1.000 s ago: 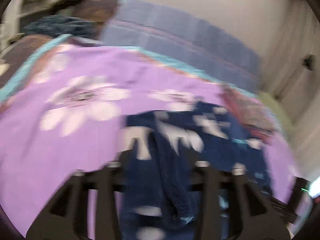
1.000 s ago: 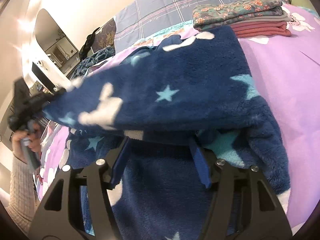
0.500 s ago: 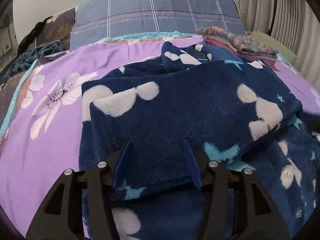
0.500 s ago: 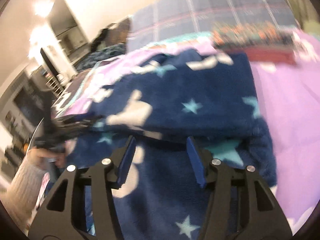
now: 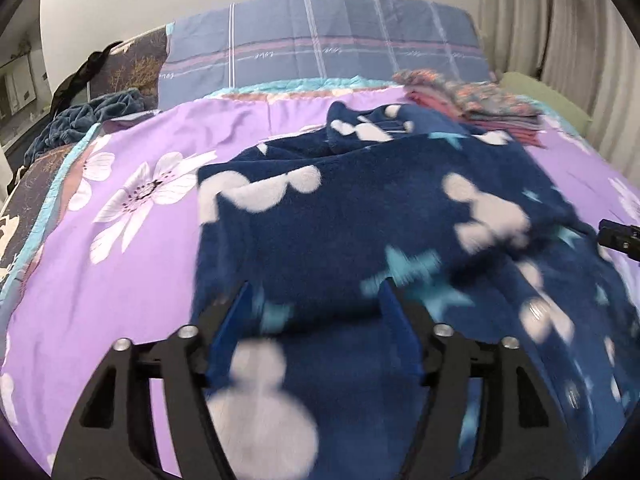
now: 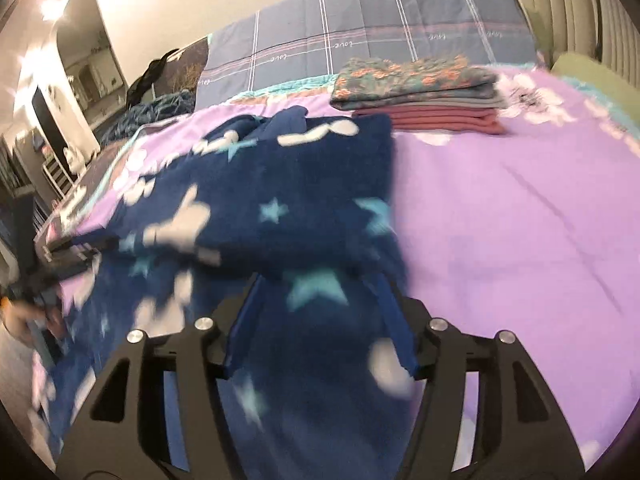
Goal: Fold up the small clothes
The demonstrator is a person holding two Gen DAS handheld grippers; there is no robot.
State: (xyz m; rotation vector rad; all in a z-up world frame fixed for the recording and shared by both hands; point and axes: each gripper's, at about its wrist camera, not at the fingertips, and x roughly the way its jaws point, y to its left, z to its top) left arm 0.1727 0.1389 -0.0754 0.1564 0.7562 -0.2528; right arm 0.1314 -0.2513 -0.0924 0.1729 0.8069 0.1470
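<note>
A dark blue fleece garment (image 5: 360,216) with white shapes and teal stars lies on the purple flowered bedspread (image 5: 120,240), its far half folded back over the near half. It also shows in the right wrist view (image 6: 260,208). My left gripper (image 5: 316,296) is open and empty over the near left part of the garment. My right gripper (image 6: 320,288) is open and empty over the near right part. The right gripper's tip shows at the left wrist view's right edge (image 5: 620,236); the left gripper and hand show blurred in the right wrist view (image 6: 44,272).
A stack of folded clothes (image 6: 420,92) sits at the far right of the bed, just behind the garment. A grey-blue checked pillow (image 6: 380,36) lies at the head. A crumpled blue cloth (image 5: 88,116) lies far left. Curtains (image 5: 560,40) hang on the right.
Both grippers carried the garment's edge over onto itself, then opened and let it drop. Both have since drawn back a little toward the near edge.
</note>
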